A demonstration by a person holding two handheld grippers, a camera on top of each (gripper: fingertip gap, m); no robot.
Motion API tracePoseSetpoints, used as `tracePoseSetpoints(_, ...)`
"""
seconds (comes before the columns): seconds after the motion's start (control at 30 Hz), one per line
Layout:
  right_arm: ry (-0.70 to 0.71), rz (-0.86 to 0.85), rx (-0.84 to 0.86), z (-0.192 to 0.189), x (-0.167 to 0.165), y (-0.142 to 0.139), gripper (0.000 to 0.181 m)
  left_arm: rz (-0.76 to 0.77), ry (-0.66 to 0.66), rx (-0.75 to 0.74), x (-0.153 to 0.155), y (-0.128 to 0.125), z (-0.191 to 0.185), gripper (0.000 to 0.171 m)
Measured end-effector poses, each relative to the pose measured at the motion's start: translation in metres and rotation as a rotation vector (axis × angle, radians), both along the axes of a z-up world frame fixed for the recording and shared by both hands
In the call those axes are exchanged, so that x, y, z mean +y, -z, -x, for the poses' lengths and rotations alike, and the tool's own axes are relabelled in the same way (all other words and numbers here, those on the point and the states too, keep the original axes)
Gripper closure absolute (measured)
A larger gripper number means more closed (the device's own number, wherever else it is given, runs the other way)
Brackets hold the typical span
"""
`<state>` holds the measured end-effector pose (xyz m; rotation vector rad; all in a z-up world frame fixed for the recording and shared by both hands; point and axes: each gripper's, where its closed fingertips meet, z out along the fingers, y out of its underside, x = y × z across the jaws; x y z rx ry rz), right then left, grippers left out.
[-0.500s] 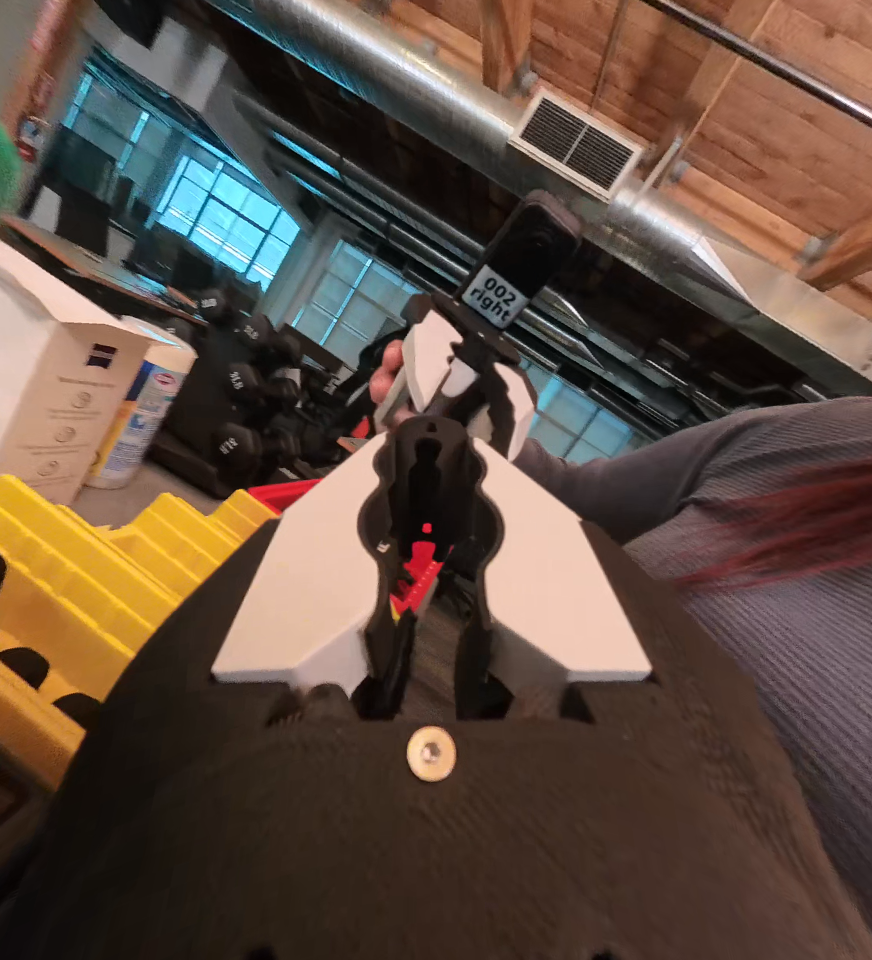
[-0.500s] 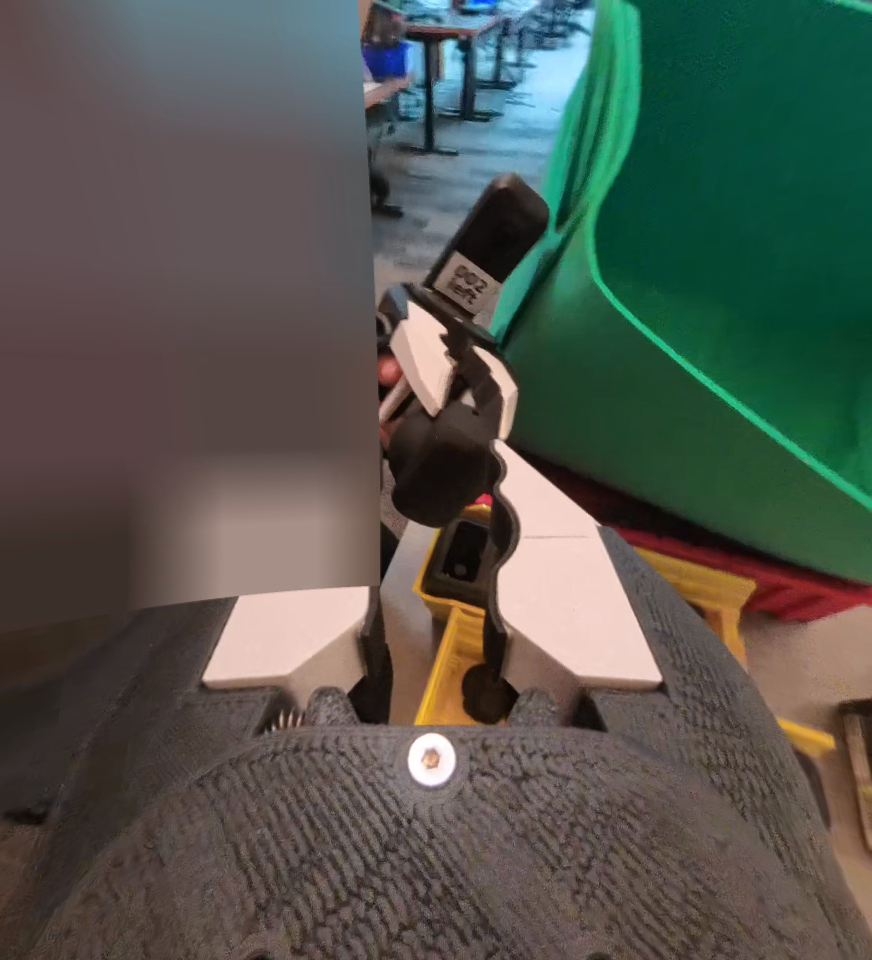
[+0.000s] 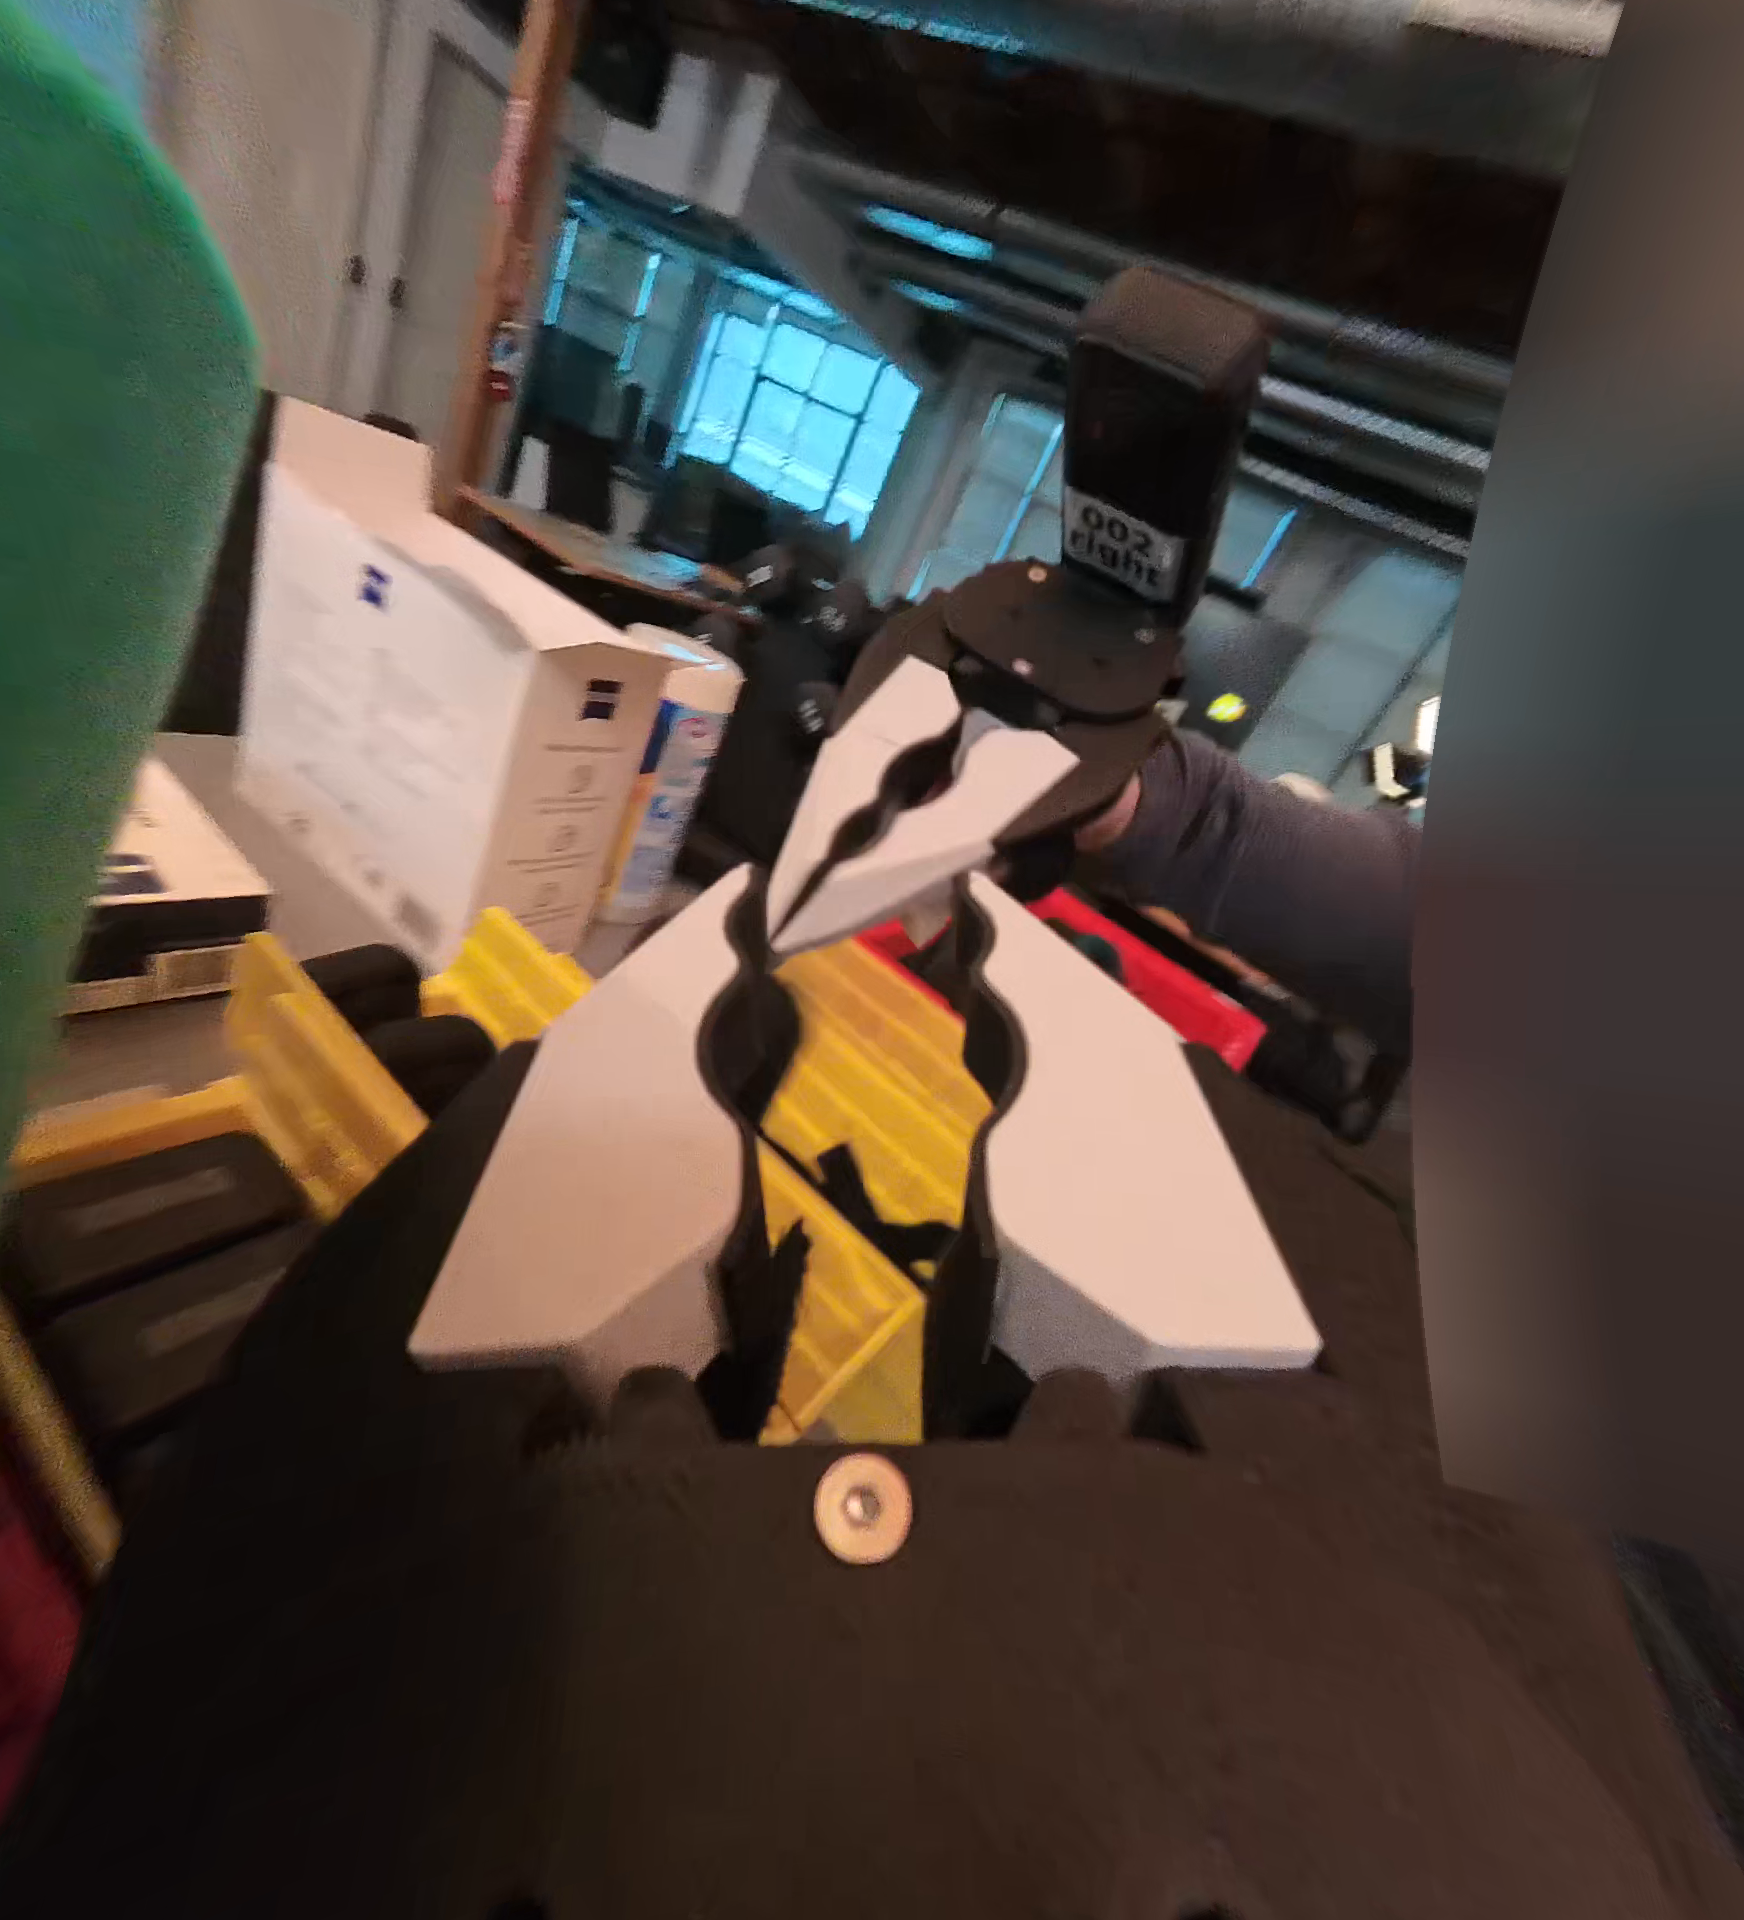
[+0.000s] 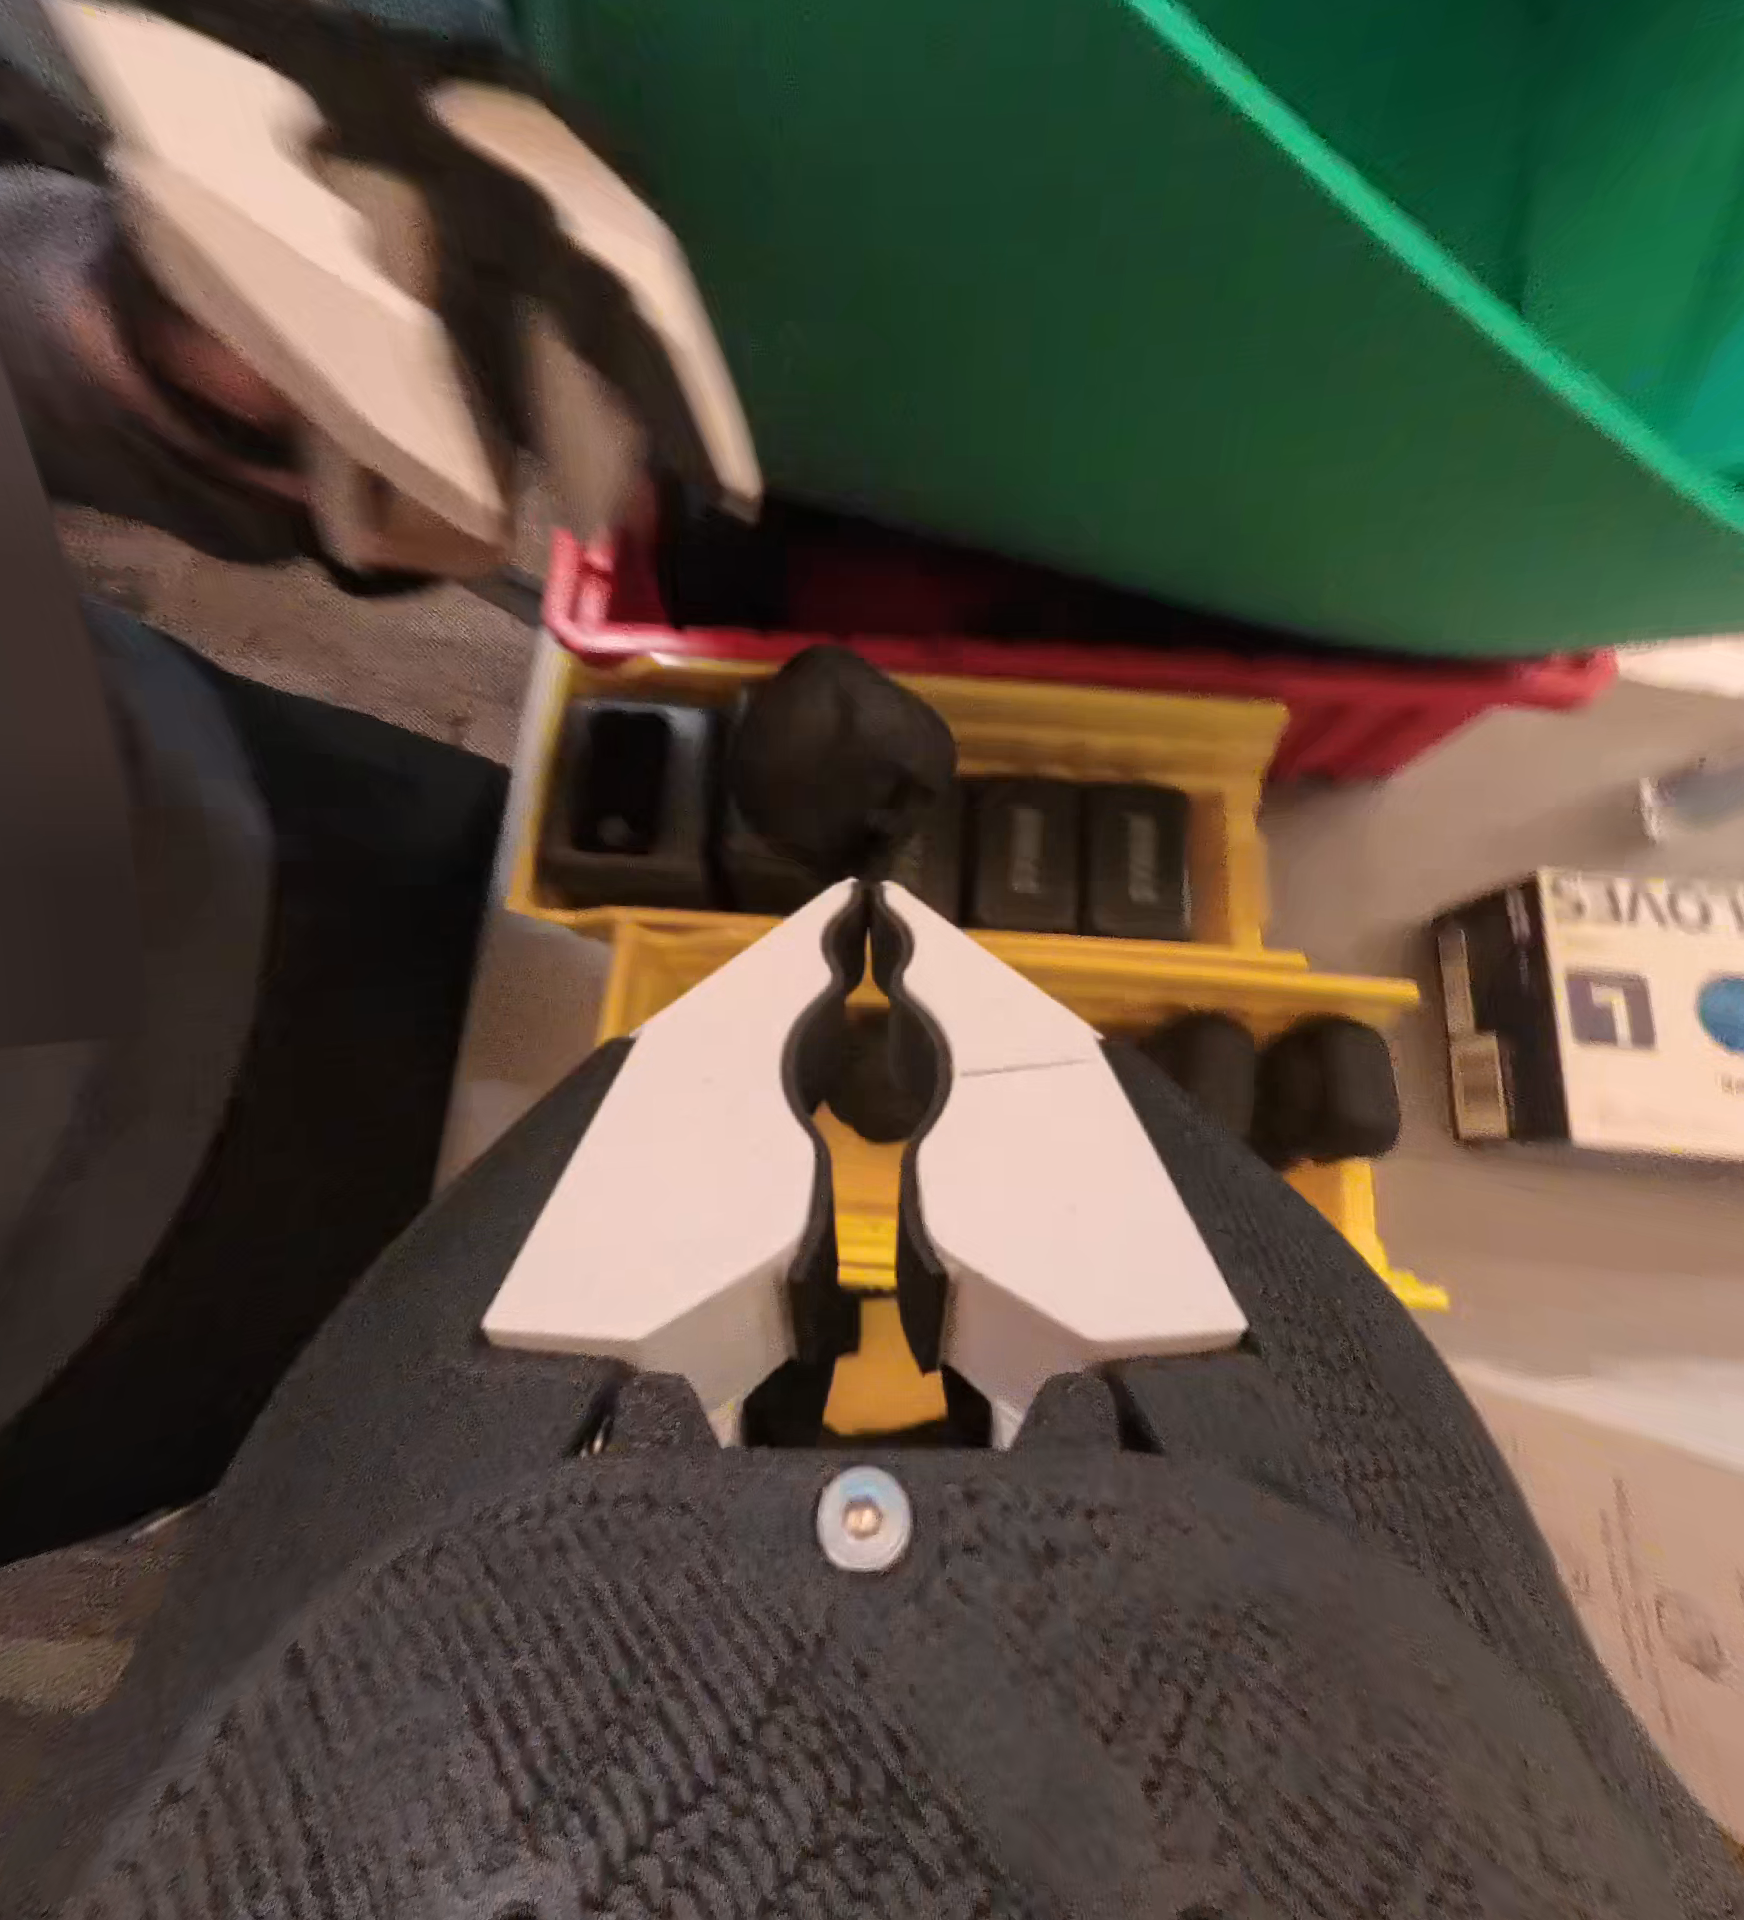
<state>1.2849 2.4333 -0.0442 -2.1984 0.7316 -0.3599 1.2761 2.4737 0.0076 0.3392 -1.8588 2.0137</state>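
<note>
Left wrist view: the left gripper has its fingers spread apart with nothing between them, above yellow trays. The right gripper points toward it, tips nearly touching; a white box stands behind.
Right wrist view: the right gripper has its fingertips pressed together, nipping the bottom of a black lump over the yellow tray. A glove box lies on the desk; a green bin sits behind.

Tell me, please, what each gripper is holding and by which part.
The right gripper pinches a black rounded lump by its narrow lower end, at the fingertips. The left gripper is open and holds nothing.
</note>
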Motion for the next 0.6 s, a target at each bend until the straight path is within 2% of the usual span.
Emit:
tracePoseSetpoints(0.07, 0.033, -0.001, 0.078, -0.013, -0.013, 0.018, 0.181, -0.073, -0.044, -0.054, 0.001, 0.014, -0.007, 0.141)
tracePoseSetpoints(0.2, 0.061, 0.022, 0.189, -0.026, -0.017, 0.064, 0.18, -0.323, -0.101, -0.088, -0.01, 0.071, -0.021, 0.149)
tracePoseSetpoints(0.3, 0.098, 0.058, 0.201, -0.029, -0.02, 0.089, 0.178, -0.356, -0.133, -0.062, -0.001, 0.084, -0.022, 0.149)
tracePoseSetpoints(0.43, 0.181, 0.022, 0.131, -0.046, -0.027, 0.084, 0.162, -0.383, -0.159, -0.088, 0.019, 0.093, -0.019, 0.145)
tracePoseSetpoints(0.5, 0.238, 0.048, 0.086, -0.064, -0.04, 0.078, 0.153, -0.396, -0.156, -0.095, 0.025, 0.096, -0.017, 0.143)
tracePoseSetpoints(0.6, 0.33, 0.102, 0.044, -0.098, -0.065, 0.068, 0.151, -0.41, -0.159, -0.119, 0.033, 0.096, -0.018, 0.142)
